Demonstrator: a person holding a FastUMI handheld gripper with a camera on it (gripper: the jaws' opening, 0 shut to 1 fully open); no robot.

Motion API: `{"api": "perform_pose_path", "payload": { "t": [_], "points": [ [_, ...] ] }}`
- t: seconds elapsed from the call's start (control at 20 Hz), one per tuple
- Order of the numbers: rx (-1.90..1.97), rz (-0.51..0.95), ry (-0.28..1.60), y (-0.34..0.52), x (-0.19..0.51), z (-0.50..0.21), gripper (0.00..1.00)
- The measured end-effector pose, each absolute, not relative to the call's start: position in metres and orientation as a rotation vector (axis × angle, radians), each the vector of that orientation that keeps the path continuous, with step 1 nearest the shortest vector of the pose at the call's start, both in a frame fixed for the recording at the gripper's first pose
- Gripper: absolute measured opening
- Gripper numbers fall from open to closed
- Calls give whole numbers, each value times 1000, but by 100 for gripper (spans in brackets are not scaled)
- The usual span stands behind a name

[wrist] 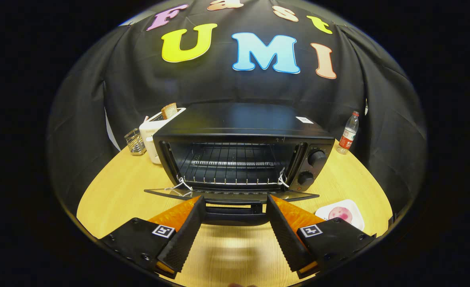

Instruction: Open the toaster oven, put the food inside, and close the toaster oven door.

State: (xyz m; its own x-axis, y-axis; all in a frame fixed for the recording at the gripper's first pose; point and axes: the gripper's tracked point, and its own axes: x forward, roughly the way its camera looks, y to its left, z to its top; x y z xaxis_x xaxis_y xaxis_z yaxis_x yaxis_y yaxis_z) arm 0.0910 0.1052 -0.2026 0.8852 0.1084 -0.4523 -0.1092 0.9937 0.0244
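- Claw (pixel 235 201) fingers spread wide apart, nothing between the pads, gripping nothing; bare bench (pixel 115 191) wood below the gap.
- Fingertips sit at either end of the door handle (pixel 235 208), left tip by its left end, right tip by its right end; cannot tell whether they touch it.
- Toaster oven (pixel 242 151) is straight ahead, black, door (pixel 231 195) dropped fully open and lying about flat, just beyond the tips.
- Wire rack (pixel 229 167) visible inside the cavity, nothing on it. Two knobs (pixel 316 158) stacked on the right front panel.
- Food (pixel 340 214): pinkish-red piece on a white plate (pixel 356 210), on the bench just right of the right finger, outside the oven.
- White pop-up toaster (pixel 155 133) with a bread slice (pixel 169 110) sticking up, behind the oven's left rear corner.
- Small wire holder (pixel 134 141) left of that toaster.
- Plastic bottle (pixel 348 132), red label, upright near the oven's far right side.
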Motion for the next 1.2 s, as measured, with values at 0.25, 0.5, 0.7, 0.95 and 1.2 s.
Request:
{"api": "perform_pose_path", "payload": {
  "t": [0.25,0.5,0.7,0.95,1.2],
  "points": [
    [0,158,677,108,64,-263,99],
    [26,152,768,98,54,-287,98],
    [1,170,741,87,45,-273,98],
    [4,200,738,65,30,-256,98],
    [-73,150,698,3,14,-226,98]
  ]
}}
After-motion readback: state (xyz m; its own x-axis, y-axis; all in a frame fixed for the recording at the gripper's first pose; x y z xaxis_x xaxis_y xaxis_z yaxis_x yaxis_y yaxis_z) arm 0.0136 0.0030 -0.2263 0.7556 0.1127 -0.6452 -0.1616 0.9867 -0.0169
